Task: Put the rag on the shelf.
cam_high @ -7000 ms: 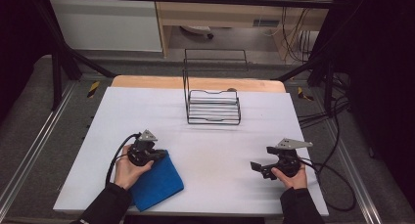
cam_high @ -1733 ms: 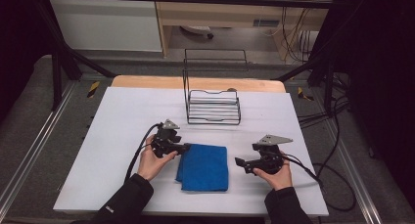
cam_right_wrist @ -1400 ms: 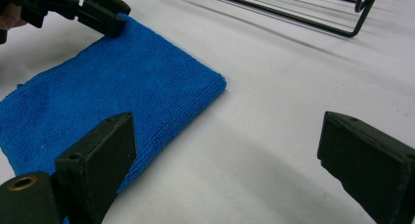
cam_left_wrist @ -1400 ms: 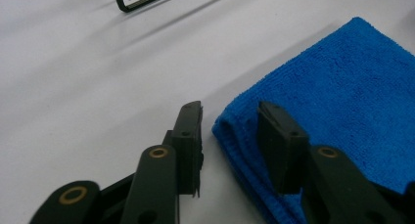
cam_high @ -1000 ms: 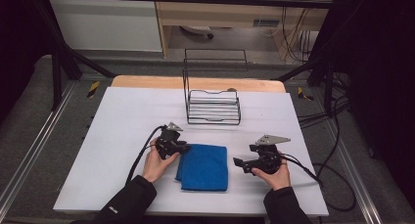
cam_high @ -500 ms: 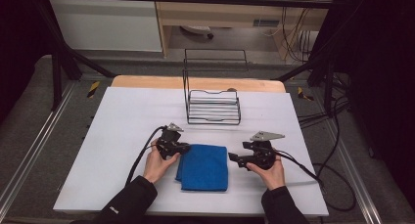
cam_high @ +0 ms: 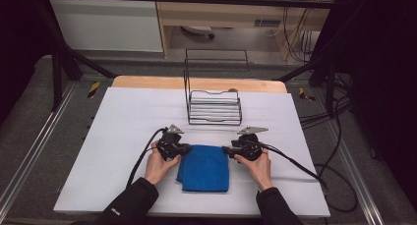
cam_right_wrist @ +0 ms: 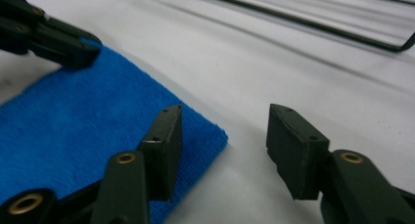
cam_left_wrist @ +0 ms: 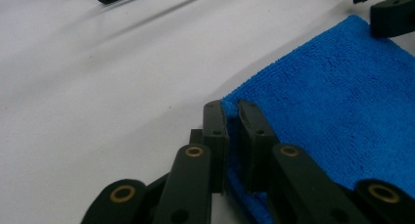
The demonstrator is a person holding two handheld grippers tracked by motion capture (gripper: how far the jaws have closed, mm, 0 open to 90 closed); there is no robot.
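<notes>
Near the front edge of the white counter (cam_high: 123, 122), about midway along it, a folded blue cloth (cam_high: 204, 167) lies flat, with a gripper at each of its two far corners. On the left, the person's left hand (cam_high: 158, 163) holds the left gripper (cam_high: 187, 148) low over the cloth's far left corner; in the left gripper view its fingers (cam_left_wrist: 215, 136) are pinched together on that corner, a thin edge of blue caught between them. To the right, across the cloth's far edge, the right gripper (cam_high: 226, 149) sits at the far right corner, held by the right hand (cam_high: 255, 163). In the right gripper view its fingers (cam_right_wrist: 166, 136) are spread wide apart, one resting over the cloth near the corner, the other above bare counter just beside it, gripping nothing. Farther back, toward the counter's far edge and near its middle, a black wire rack (cam_high: 214, 99) stands well apart from the cloth.
</notes>
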